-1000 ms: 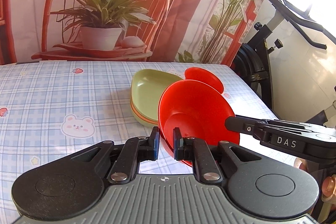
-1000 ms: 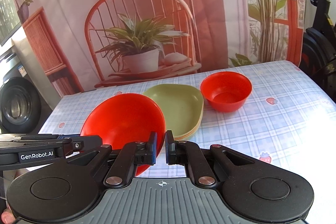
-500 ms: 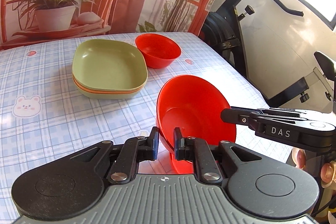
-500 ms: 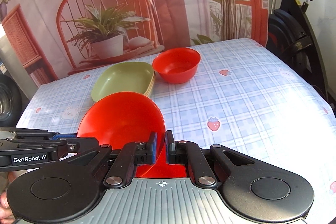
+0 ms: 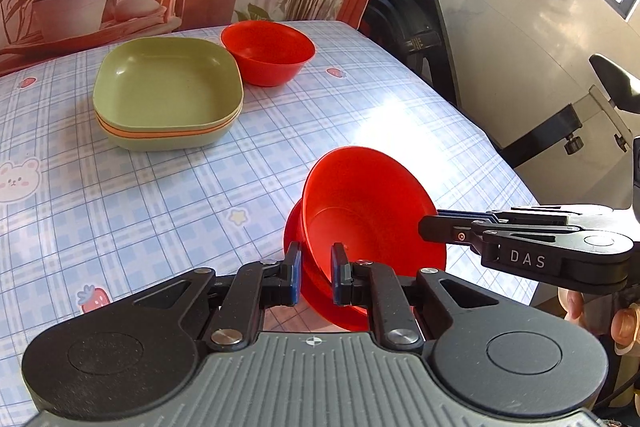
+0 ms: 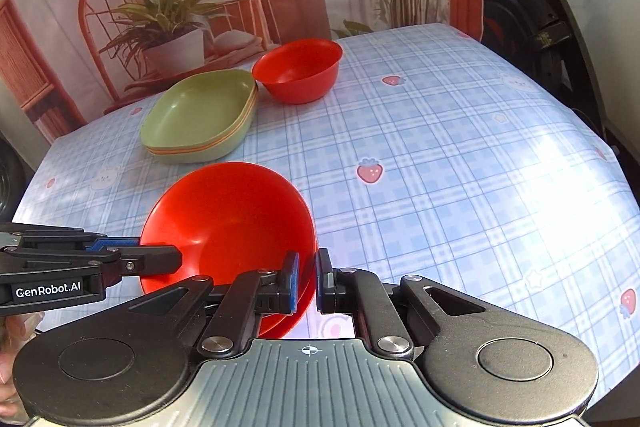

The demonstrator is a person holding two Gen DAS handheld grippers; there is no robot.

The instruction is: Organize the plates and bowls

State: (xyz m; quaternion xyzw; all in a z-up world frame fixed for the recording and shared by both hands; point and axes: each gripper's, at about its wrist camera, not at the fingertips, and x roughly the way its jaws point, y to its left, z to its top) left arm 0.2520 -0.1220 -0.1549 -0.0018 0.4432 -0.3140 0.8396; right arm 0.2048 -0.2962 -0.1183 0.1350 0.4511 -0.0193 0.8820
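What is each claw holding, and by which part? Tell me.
Both hold the same tilted red bowl by its rim: the left claw on the near edge, the right claw on the opposite edge.

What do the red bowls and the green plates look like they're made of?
Red bowls: probably moulded plastic; thin even walls, uniform colour, soft satin sheen. Green plates: likely matte plastic or a fibre blend; dull finish with no glaze glare, thin stacked rims, one edge orange. Neither looks ceramic, though the pictures alone cannot confirm it.
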